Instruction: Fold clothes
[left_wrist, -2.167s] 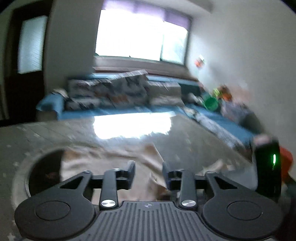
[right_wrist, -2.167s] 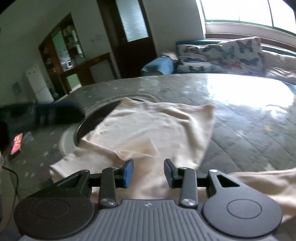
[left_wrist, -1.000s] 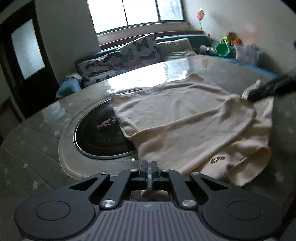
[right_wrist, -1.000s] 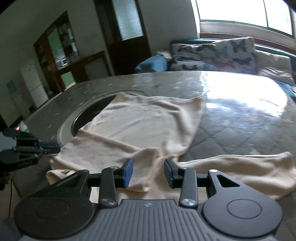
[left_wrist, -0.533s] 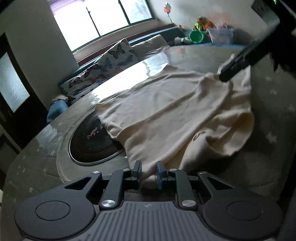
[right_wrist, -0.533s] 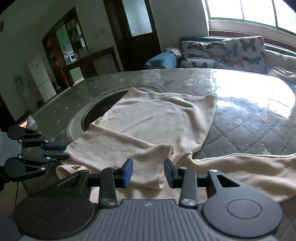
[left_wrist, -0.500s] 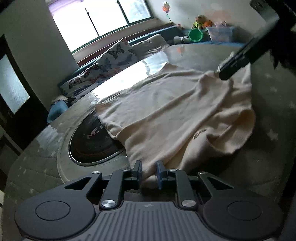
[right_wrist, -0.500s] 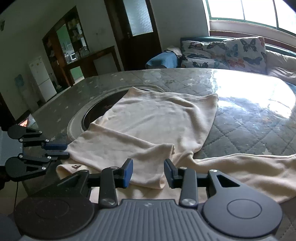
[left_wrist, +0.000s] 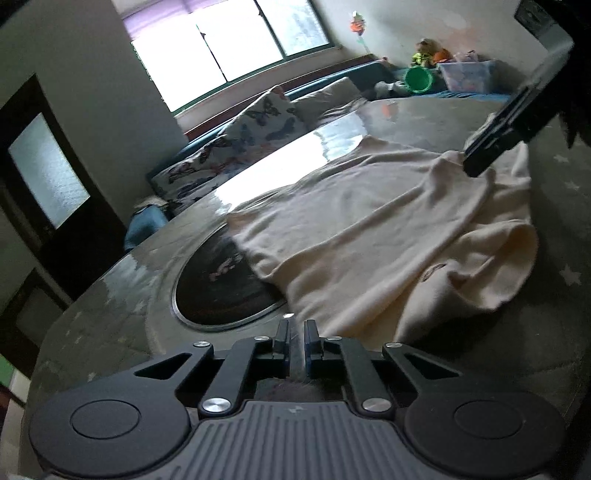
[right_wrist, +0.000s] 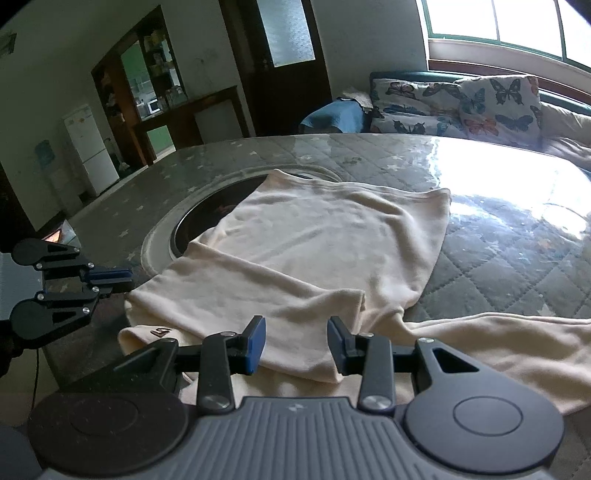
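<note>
Cream knitted long-sleeved garment (right_wrist: 325, 251) spread on the grey star-quilted desk (right_wrist: 517, 258), partly covering a round black inset plate (left_wrist: 221, 288). Left gripper (left_wrist: 295, 332), beside the garment's near edge, closed with nothing visible between the jaws. Right gripper (right_wrist: 295, 339), jaws apart, holding nothing, poised over a folded sleeve (right_wrist: 317, 354).

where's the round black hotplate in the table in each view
Left wrist: the black hotplate sits left of centre, just beyond the left gripper, its right edge under the cream garment.
Right wrist: the hotplate shows as a dark crescent left of centre, mostly covered by the garment.
Shared landmark: butterfly cushion.
</note>
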